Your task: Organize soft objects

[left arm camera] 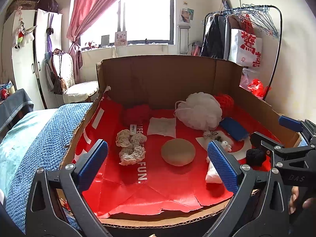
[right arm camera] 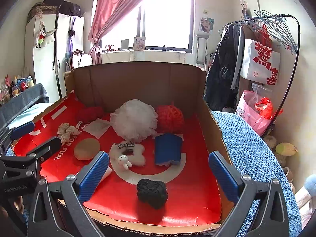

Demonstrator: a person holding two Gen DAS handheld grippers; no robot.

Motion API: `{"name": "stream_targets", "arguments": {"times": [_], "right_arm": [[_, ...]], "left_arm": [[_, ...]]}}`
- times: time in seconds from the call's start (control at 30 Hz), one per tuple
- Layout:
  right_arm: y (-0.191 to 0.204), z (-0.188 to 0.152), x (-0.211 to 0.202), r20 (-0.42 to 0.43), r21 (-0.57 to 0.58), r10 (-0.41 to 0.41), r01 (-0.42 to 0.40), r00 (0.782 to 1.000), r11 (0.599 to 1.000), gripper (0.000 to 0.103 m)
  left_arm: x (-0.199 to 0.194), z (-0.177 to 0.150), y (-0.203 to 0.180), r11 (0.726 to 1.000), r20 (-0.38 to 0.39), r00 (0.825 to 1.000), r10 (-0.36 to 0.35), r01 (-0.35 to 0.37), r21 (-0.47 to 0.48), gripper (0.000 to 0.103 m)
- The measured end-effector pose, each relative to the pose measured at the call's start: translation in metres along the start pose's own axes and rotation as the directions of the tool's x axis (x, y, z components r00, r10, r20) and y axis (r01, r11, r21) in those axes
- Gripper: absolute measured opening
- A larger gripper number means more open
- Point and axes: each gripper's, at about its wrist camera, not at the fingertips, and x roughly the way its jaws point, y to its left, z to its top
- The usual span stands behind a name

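Both the left gripper [left arm camera: 158, 161] and right gripper [right arm camera: 159, 173] are hovering wide open, gripping nothing, over the red-lined cardboard box [right arm camera: 138, 79]. Inside it, a white mesh bath pouf [right arm camera: 134, 117] is lying against the back wall, with a black knitted ball [right arm camera: 152, 193] nearest the front edge.

Both wrist cameras look down-forward, close, into 1 cardboard box [left arm camera: 162, 75] from its near edge, facing the window [right arm camera: 167, 15].

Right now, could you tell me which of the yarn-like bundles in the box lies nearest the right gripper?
The black yarn bundle, lying just ahead between the open right gripper's fingers. The orange-red ball and cream crochet piece lie farther back.
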Motion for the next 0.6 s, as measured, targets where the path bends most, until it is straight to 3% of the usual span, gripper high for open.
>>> {"name": "stream_targets", "arguments": {"times": [0.6], "right_arm": [[-0.001,-0.006,0.010,-0.050,0.009,-0.015,0.016,0.999,1.000,0.103]], "left_arm": [[0.010,-0.003,0.003,1.000,-0.063,0.998,-0.004,0.003,-0.024,0.103]]}}
